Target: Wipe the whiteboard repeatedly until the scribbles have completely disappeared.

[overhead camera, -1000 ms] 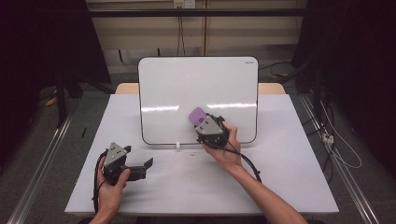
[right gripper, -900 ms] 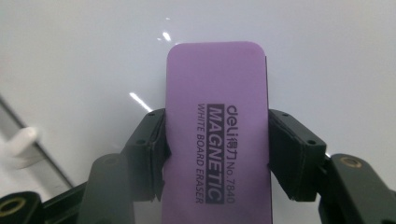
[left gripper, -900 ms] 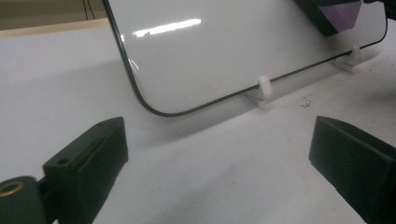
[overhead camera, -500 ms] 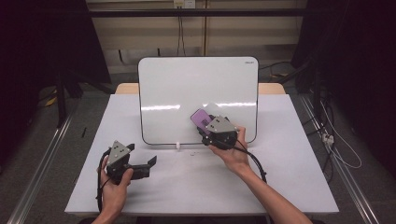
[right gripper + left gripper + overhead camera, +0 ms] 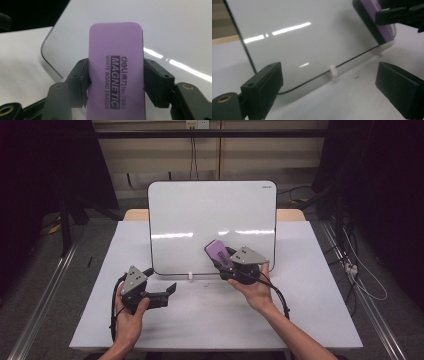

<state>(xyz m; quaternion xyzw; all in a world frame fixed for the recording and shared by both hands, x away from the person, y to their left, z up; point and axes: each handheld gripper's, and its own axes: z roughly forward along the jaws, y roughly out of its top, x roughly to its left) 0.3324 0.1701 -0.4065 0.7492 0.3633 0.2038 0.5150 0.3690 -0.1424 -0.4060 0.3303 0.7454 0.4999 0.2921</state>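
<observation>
A white whiteboard point(image 5: 210, 220) stands propped up at the middle of the table; its surface looks blank. My right gripper point(image 5: 226, 262) is shut on a purple magnetic whiteboard eraser point(image 5: 218, 253), holding it in front of the board's lower right part. In the right gripper view the eraser point(image 5: 116, 75) sits between both jaws, label facing the camera, with the whiteboard point(image 5: 162, 27) behind. My left gripper point(image 5: 162, 287) rests open near the board's lower left corner, nothing between its jaws. In the left gripper view the eraser point(image 5: 375, 20) shows at upper right against the whiteboard point(image 5: 299, 42).
The white table point(image 5: 310, 285) has free room left and right of the board. A small white clip point(image 5: 190, 276) holds the board's lower edge, seen also as a clip point(image 5: 333, 71) in the left gripper view. Cables point(image 5: 360, 270) lie on the floor at right.
My right gripper has carried the eraser slightly down and to the right along the board's lower part. My left gripper has shifted a little to the right and nearer the board.
</observation>
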